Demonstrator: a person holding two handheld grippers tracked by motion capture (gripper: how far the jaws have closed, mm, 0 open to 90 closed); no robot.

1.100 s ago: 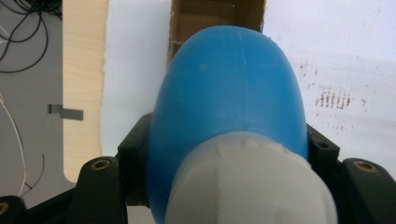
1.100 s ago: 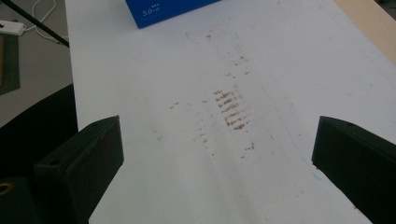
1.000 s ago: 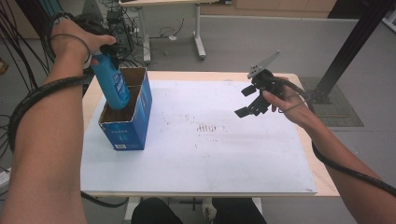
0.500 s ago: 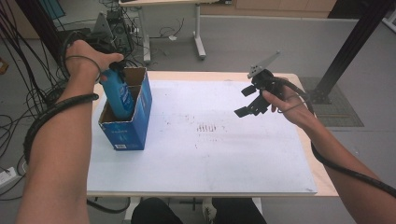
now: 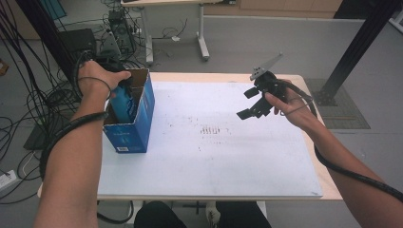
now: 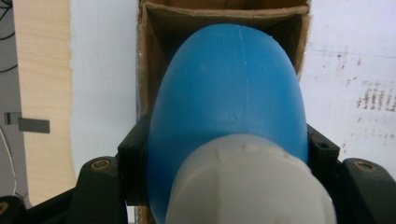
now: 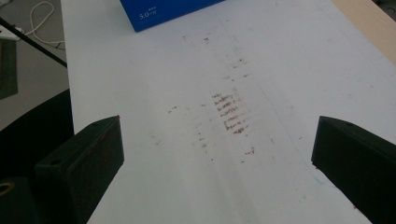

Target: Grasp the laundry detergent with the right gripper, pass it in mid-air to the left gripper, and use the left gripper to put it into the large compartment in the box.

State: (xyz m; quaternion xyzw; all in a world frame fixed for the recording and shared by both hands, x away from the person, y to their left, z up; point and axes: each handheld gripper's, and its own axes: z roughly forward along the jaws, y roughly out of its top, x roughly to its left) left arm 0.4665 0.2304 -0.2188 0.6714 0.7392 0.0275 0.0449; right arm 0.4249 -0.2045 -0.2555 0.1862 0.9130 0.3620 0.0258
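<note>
A white sheet [image 5: 209, 156], marked with small reddish-brown smudges [image 5: 212, 130] near its middle, is laid over a pale wooden table [image 5: 311, 95]. Beyond it, tangled cables [image 5: 28, 95], a desk leg [image 5: 203, 45] and a black post [image 5: 354, 52] are seen on grey floor [image 5: 285, 42].

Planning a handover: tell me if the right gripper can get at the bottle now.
Probably not. The bottle sits low in the box, clamped by the left gripper, whose hand covers the opening. The right gripper hangs open, well across the table.

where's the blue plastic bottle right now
The blue plastic bottle is at the table's left side in the high view, held by the left gripper and partly lowered into the open blue cardboard box, its grey cap toward the gripper.
</note>
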